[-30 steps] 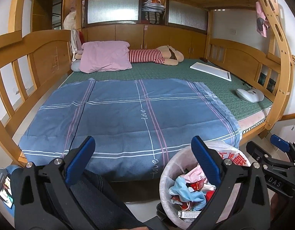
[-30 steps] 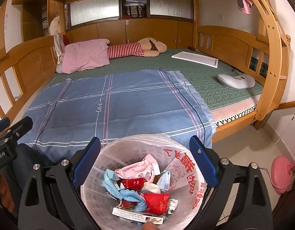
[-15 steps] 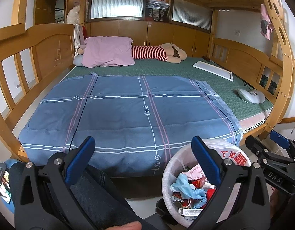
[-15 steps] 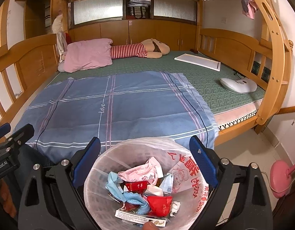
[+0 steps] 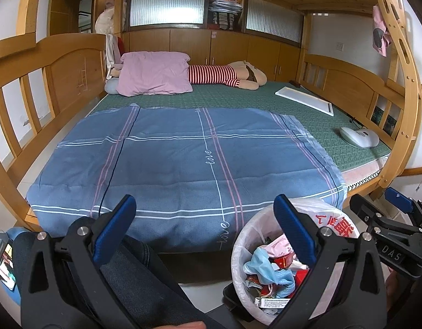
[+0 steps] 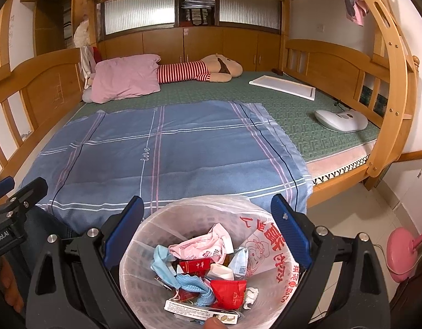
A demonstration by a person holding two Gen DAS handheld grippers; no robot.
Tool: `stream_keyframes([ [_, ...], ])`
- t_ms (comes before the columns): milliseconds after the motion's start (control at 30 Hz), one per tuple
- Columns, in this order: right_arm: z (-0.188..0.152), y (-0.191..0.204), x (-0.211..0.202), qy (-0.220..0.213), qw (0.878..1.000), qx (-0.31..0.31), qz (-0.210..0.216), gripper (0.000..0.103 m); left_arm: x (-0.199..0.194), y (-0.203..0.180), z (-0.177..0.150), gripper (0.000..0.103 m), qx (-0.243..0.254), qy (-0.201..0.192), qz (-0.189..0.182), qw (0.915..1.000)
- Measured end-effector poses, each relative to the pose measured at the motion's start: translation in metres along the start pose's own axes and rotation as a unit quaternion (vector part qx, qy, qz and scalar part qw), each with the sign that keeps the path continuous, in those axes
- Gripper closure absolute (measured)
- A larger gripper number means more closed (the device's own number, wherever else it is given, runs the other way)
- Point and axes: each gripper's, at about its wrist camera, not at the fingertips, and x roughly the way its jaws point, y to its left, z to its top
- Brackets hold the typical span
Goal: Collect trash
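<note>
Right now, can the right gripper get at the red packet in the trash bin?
Probably yes. The right gripper hangs open over the trash bin, and the red packet lies on top of the pile, uncovered, between and below its fingers.

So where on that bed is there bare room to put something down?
The blue blanket is bare across its whole top. The green mat is free between the blanket and the pink pillow. The right side is crowded by the white board and white gadget.
</note>
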Motion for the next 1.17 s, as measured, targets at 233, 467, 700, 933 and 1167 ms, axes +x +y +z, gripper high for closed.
stream_keyframes([
  [233, 0.0, 0.0, 0.002, 0.002, 1.0, 0.001, 0.0, 0.011, 0.0, 0.001, 0.0, 0.003, 0.0, 0.001, -0.001, 1.0],
  [467, -0.002, 0.0, 0.004, 0.005, 1.0, 0.0, 0.0, 0.011, 0.0, -0.002, -0.003, 0.003, -0.004, -0.001, 0.001, 1.0],
  [700, -0.003, -0.001, 0.006, 0.007, 1.0, 0.001, 0.0, 0.011, -0.001, -0.004, -0.005, 0.003, -0.003, -0.005, -0.003, 1.0],
  [933, -0.004, -0.004, 0.01, 0.011, 1.0, 0.004, -0.001, 0.011, -0.002, -0.003, -0.004, 0.003, -0.004, -0.006, -0.002, 1.0],
  [1167, -0.001, -0.008, 0.01, 0.008, 1.0, 0.016, 0.003, 0.011, 0.012, 0.012, -0.001, 0.003, -0.016, 0.002, 0.021, 0.9997],
])
